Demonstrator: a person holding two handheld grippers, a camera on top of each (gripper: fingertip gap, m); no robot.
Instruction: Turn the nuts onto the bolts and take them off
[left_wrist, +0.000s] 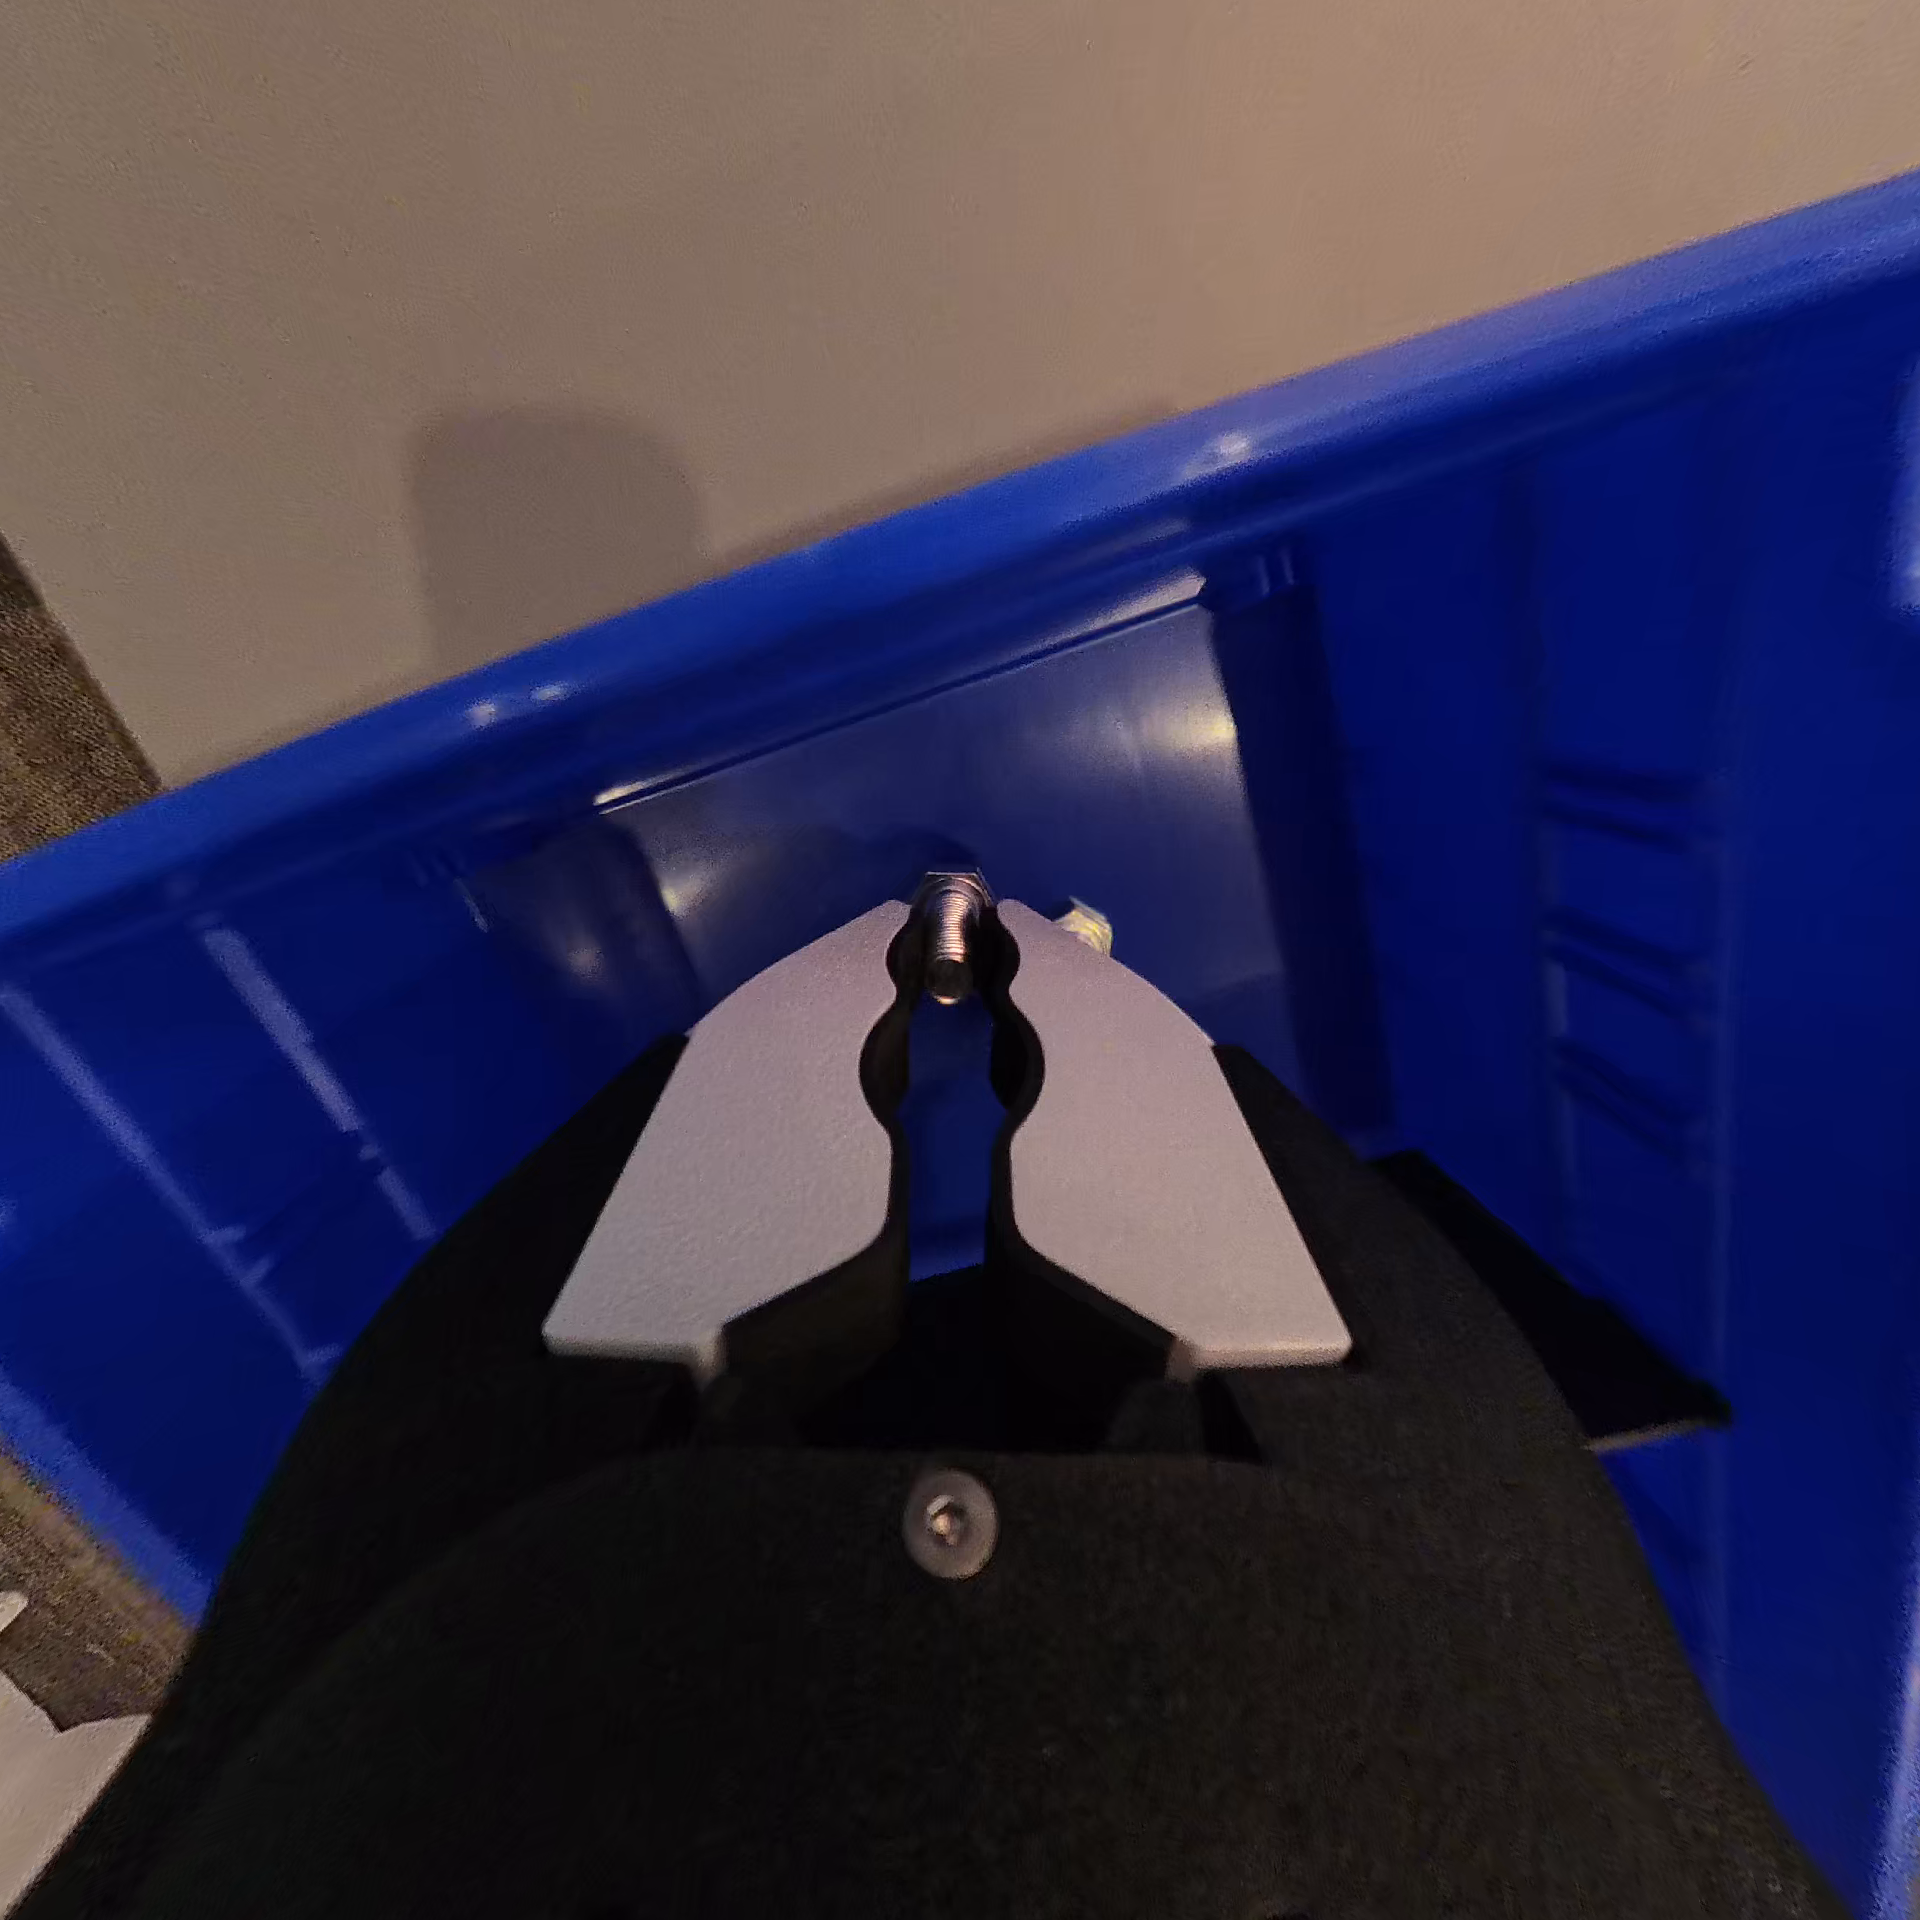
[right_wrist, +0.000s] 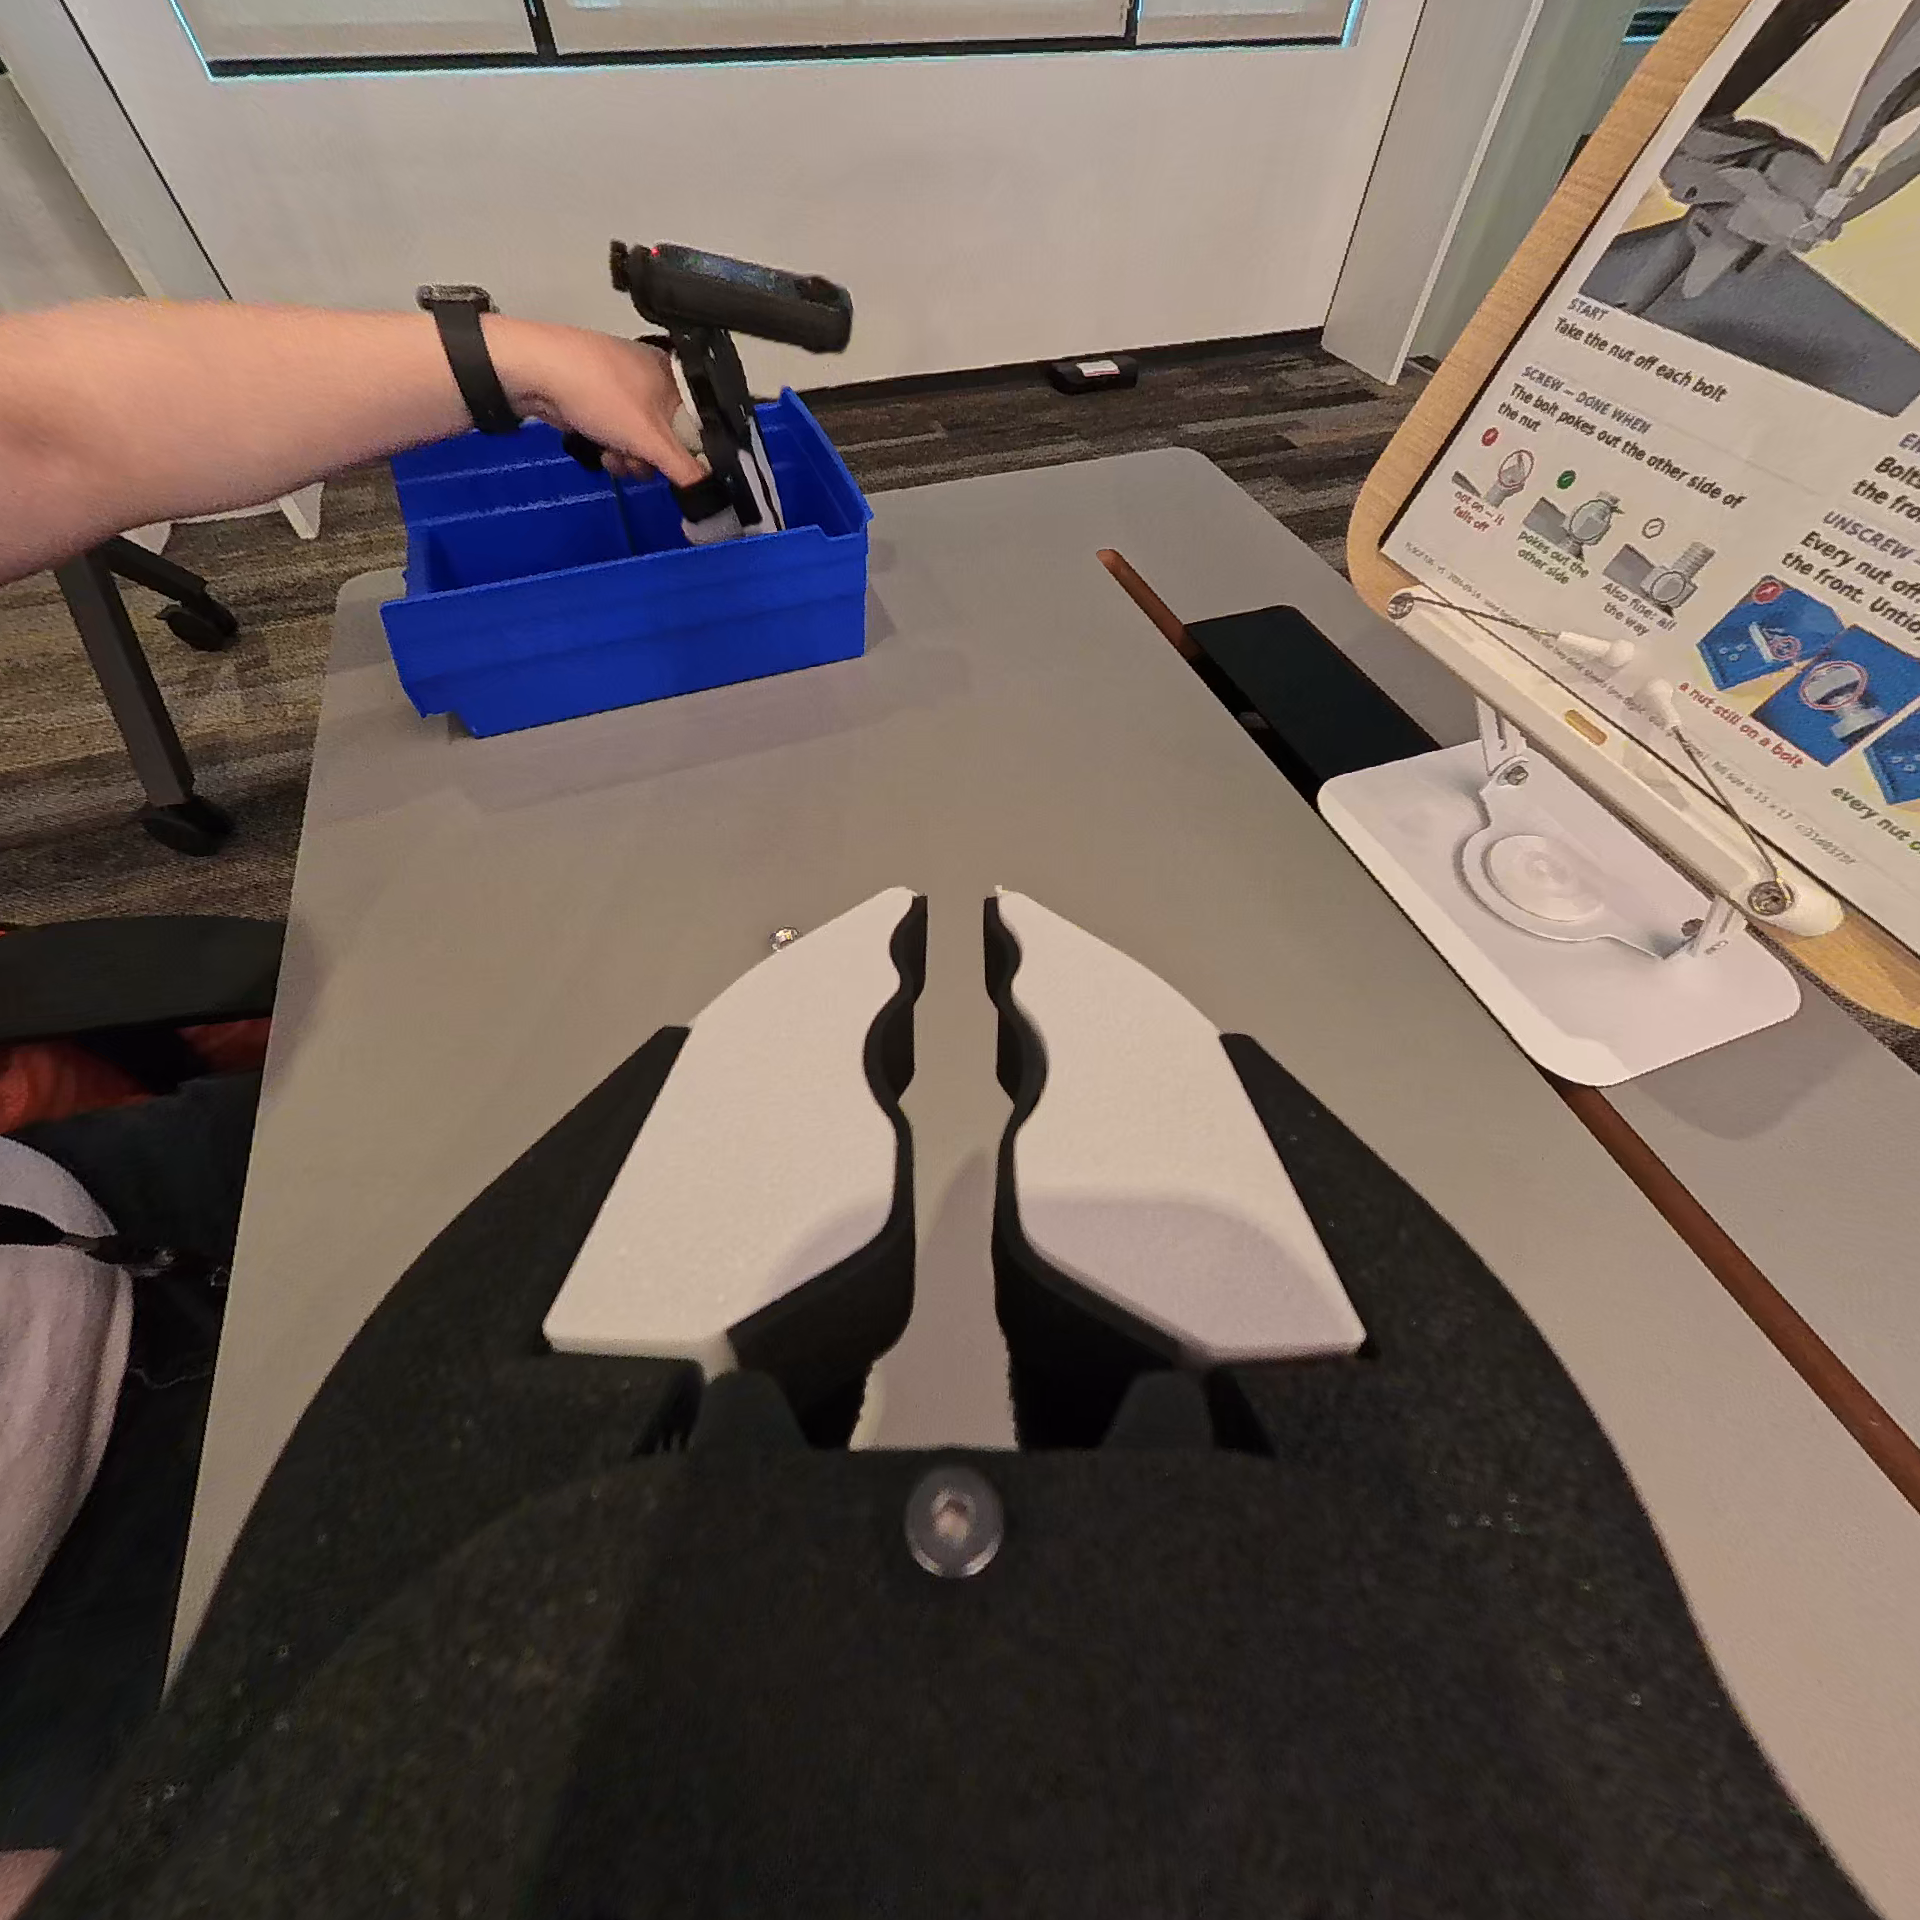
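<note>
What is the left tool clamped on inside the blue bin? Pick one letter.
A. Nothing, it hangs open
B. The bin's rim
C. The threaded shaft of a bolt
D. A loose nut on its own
C: in the left wrist view the left tool has its fingers closed on the threaded shaft of a bolt, down inside the blue bin.

The bin (right_wrist: 623, 613) is a saturated blue – walls and dividers alike. Both grippers, left gripper (left_wrist: 948, 935) and right gripper (right_wrist: 956, 925), wear pale grey finger plates over black bodies. The table (right_wrist: 1039, 748) is plain grey, the bolt (left_wrist: 948, 951) silvery, the carpet (right_wrist: 1039, 416) streaked brown-grey.
</note>
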